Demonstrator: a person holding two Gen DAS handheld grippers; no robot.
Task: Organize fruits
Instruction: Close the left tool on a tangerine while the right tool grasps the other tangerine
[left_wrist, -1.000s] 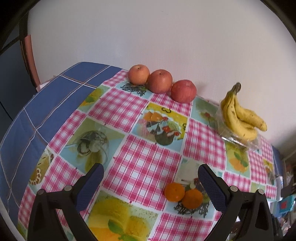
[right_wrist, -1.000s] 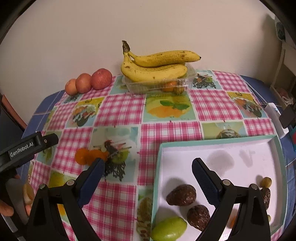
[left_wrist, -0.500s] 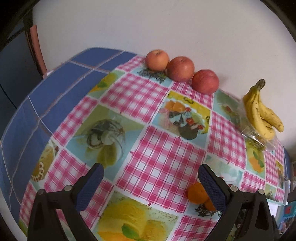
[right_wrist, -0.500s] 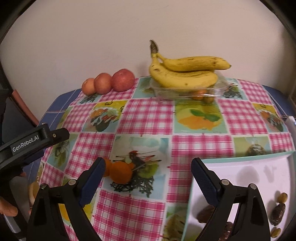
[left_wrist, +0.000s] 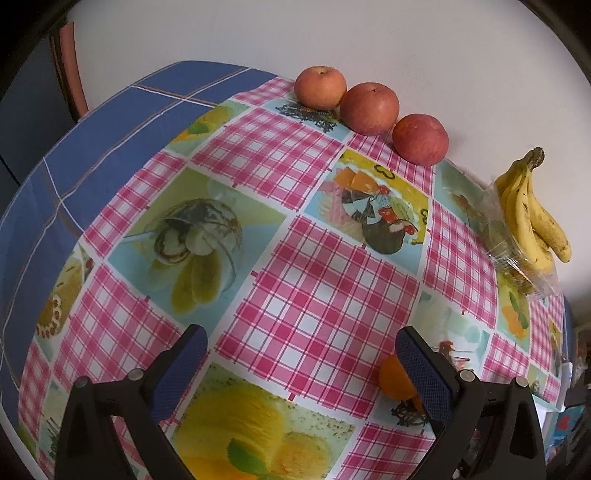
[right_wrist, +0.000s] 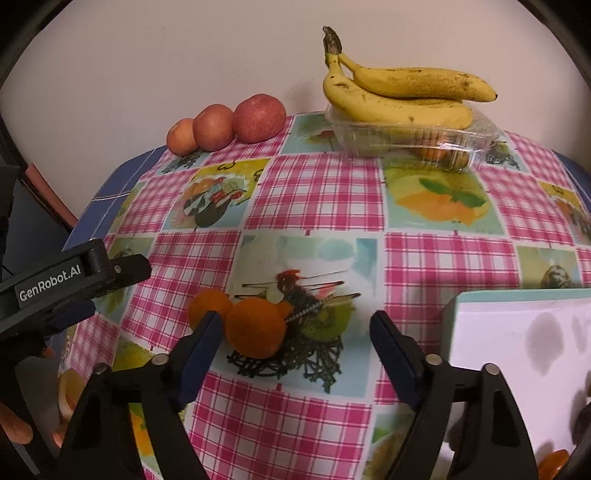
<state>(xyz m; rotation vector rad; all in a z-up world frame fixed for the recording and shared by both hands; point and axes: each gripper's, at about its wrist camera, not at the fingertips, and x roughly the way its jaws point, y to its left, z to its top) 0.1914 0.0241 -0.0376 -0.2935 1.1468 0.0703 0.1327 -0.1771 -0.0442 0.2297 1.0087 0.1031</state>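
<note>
Two small oranges (right_wrist: 255, 328) lie side by side on the checked tablecloth; the smaller one (right_wrist: 207, 306) is on the left. My right gripper (right_wrist: 295, 332) is open just above and in front of them, with the larger orange between its fingers and nothing held. In the left wrist view one orange (left_wrist: 394, 380) shows behind the right finger. My left gripper (left_wrist: 301, 347) is open and empty over the cloth. Three apples (left_wrist: 369, 103) line the wall. Bananas (right_wrist: 399, 92) lie on a clear box (right_wrist: 413, 138).
A white tray with a teal rim (right_wrist: 517, 295) sits at the right, with dark fruit at its lower edge. The left gripper's body (right_wrist: 74, 277) reaches in from the left in the right wrist view. The table's blue edge (left_wrist: 74, 155) curves away at the left.
My right gripper has moved left and down from over the tray to the two oranges. My left gripper has moved forward and left, so the oranges slid behind its right finger.
</note>
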